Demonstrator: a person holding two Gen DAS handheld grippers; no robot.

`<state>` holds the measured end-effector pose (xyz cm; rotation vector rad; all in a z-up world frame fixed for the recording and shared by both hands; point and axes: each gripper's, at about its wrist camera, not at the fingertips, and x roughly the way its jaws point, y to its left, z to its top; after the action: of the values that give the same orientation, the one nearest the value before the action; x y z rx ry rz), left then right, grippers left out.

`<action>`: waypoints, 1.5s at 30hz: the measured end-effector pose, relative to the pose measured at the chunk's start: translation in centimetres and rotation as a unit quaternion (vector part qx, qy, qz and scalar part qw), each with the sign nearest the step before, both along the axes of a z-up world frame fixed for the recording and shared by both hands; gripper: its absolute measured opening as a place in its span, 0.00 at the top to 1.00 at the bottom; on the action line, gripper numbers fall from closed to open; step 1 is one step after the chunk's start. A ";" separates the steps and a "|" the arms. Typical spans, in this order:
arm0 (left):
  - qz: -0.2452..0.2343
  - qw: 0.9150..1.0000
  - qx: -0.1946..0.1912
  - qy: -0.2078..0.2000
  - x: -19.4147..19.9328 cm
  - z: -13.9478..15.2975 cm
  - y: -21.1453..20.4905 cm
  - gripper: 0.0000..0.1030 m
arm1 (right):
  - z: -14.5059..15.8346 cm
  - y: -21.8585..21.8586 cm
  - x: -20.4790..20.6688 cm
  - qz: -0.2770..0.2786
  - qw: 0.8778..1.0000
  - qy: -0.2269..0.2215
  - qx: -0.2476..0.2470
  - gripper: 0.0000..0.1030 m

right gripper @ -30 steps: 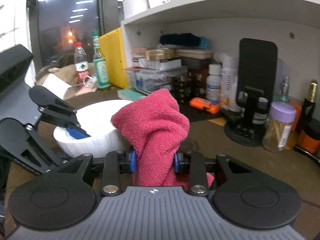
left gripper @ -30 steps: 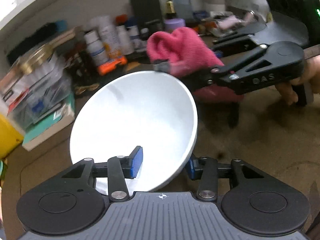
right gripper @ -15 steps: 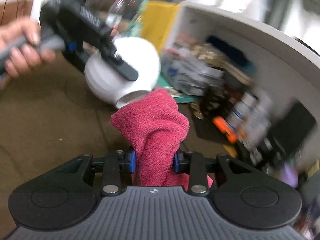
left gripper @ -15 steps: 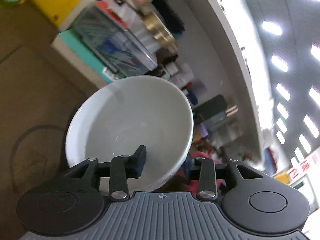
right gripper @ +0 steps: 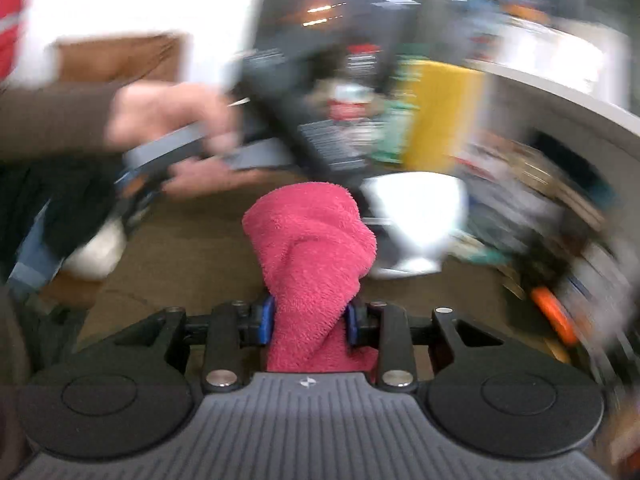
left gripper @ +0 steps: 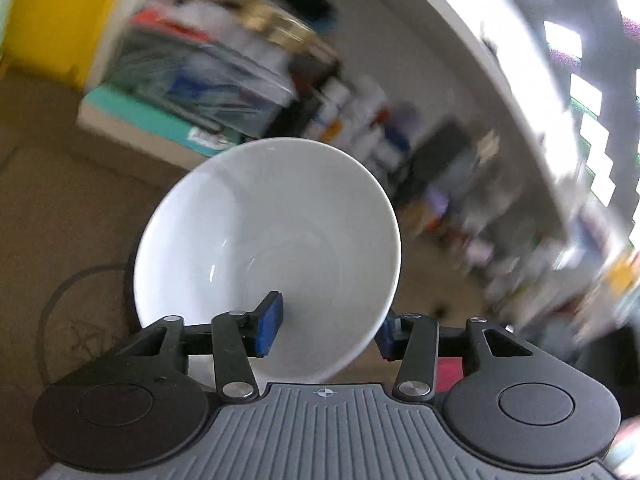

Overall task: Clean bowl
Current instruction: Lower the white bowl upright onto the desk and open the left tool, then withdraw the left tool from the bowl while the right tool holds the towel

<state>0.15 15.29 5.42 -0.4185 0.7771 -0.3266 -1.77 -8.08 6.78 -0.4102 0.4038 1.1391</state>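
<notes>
Black hand-held gripper [left gripper: 326,334], seemingly brown sleeve [right gripper: 52,116]

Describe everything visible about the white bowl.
The white glossy ceramic-looking bowl is round, deep and empty inside, with a narrow foot seen in the right wrist view. It stands upright on the brown tabletop. The left gripper straddles its near rim, one blue pad inside, one outside; its jaws are opening. The pink towel is beside it, apart.
</notes>
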 end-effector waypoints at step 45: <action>0.088 0.962 0.258 -0.022 0.1 -2.5 -7.6 0.00 | -4.3 0.9 3.7 -0.429 0.900 0.058 -0.042 0.00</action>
<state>0.29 7.70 2.90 0.0142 0.7434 0.0398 1.94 -7.17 2.52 -0.1928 0.6572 0.2809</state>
